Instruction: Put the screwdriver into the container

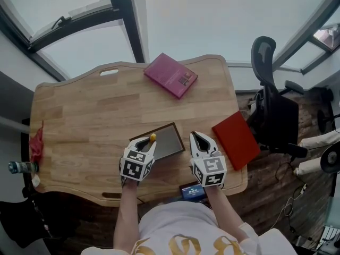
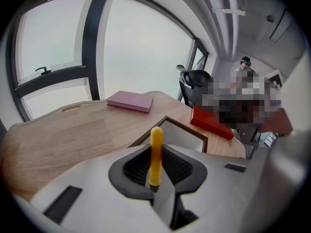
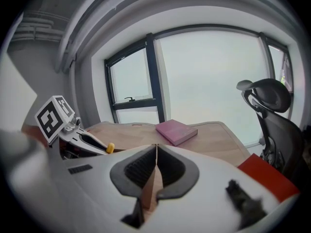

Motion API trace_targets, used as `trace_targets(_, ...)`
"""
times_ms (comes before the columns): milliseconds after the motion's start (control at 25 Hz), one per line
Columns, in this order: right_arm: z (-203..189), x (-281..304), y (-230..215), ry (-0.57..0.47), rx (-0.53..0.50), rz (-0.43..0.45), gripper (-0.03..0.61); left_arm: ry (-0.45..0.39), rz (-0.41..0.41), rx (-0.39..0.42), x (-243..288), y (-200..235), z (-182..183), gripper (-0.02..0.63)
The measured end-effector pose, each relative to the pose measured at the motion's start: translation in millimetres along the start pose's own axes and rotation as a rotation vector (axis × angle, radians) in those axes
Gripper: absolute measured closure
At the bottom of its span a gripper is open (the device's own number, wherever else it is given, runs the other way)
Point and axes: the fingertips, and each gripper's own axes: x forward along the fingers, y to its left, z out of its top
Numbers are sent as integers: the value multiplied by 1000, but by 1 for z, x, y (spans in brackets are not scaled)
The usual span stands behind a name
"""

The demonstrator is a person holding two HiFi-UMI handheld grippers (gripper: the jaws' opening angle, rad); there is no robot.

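My left gripper (image 1: 147,141) is shut on a yellow-handled screwdriver (image 2: 156,155), whose handle sticks up and forward between the jaws. The yellow tip (image 1: 153,137) hangs over the near left corner of the container (image 1: 167,141), a shallow dark-framed tray with a grey floor, also seen as the container (image 2: 187,133) just past the jaws. My right gripper (image 1: 200,140) is shut with nothing in it, just right of the tray; its view shows the left gripper (image 3: 95,145) and the screwdriver's yellow end (image 3: 110,148).
On the wooden table (image 1: 85,116) lie a magenta book (image 1: 170,74) at the far edge and a red book (image 1: 236,139) at the right edge. A black office chair (image 1: 271,100) stands to the right. A bottle (image 1: 21,167) sits at the left edge.
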Motion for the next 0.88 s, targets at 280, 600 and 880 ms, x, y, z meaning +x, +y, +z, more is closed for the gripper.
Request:
trace_targets(280,-2,2,-6,11,13,-10,546,26,-18,6,6,-1,0,537)
trace_targets(600,-4,4,-11,17,19,-12,546,79,-44,37,12,-5,-1,537)
trace_targets(880,-7,5,-16,28,27,-21,546,128,-66,78,18,-10,-3,537)
